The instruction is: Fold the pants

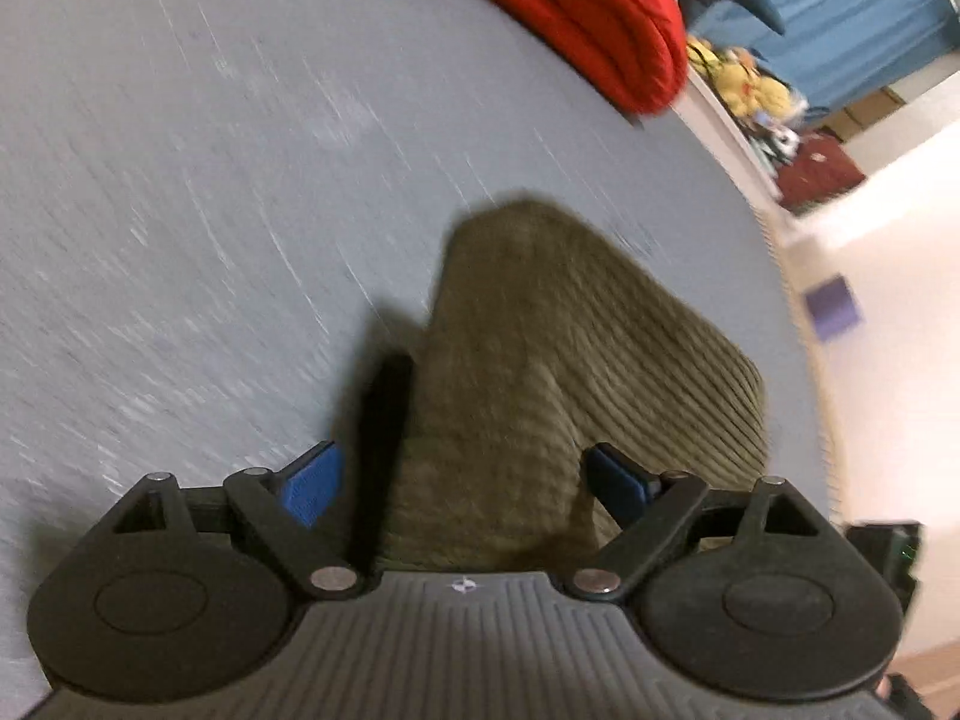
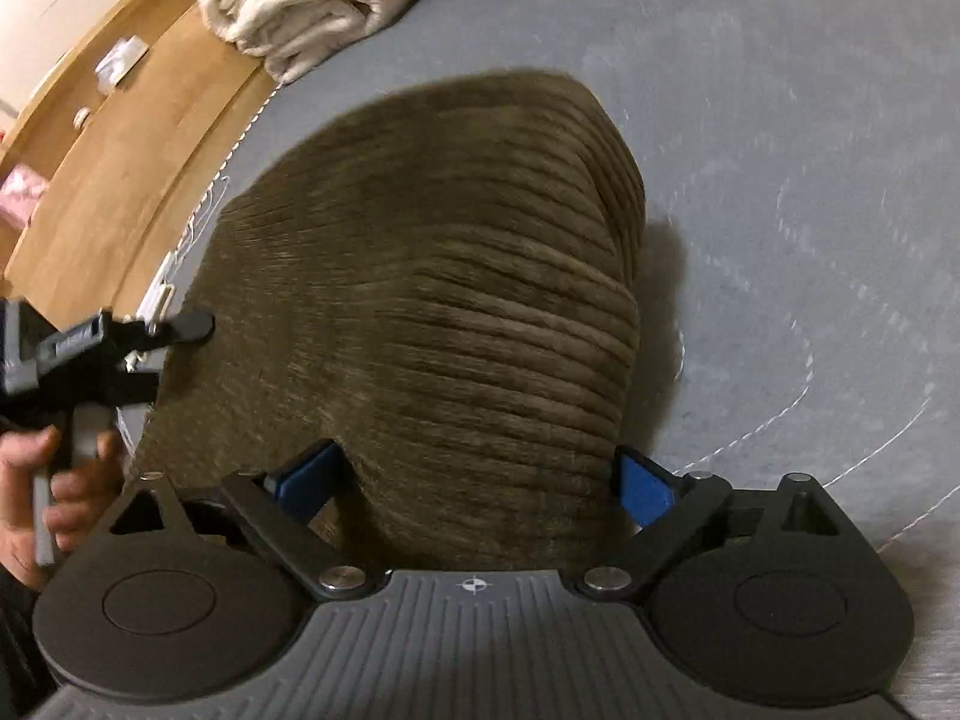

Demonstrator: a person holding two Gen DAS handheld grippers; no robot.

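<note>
The olive-brown corduroy pants (image 2: 432, 276) lie in a thick folded bundle on the grey bed surface (image 2: 780, 120). In the left wrist view the pants (image 1: 540, 360) bulge up between my jaws. My left gripper (image 1: 462, 480) stands wide open, with cloth between the blue pads (image 1: 312, 480). My right gripper (image 2: 474, 480) is also wide open, its blue pads (image 2: 645, 492) either side of the bundle's near end. The left gripper (image 2: 120, 336) and the hand holding it show at the left in the right wrist view.
A red quilted item (image 1: 576, 18) lies at the far edge of the bed. A folded cream blanket (image 2: 300, 0) sits at the bed's far corner. A wooden floor (image 2: 138, 138) runs beside the bed. Toys and a dark red bag (image 1: 816, 168) sit beyond the bed edge.
</note>
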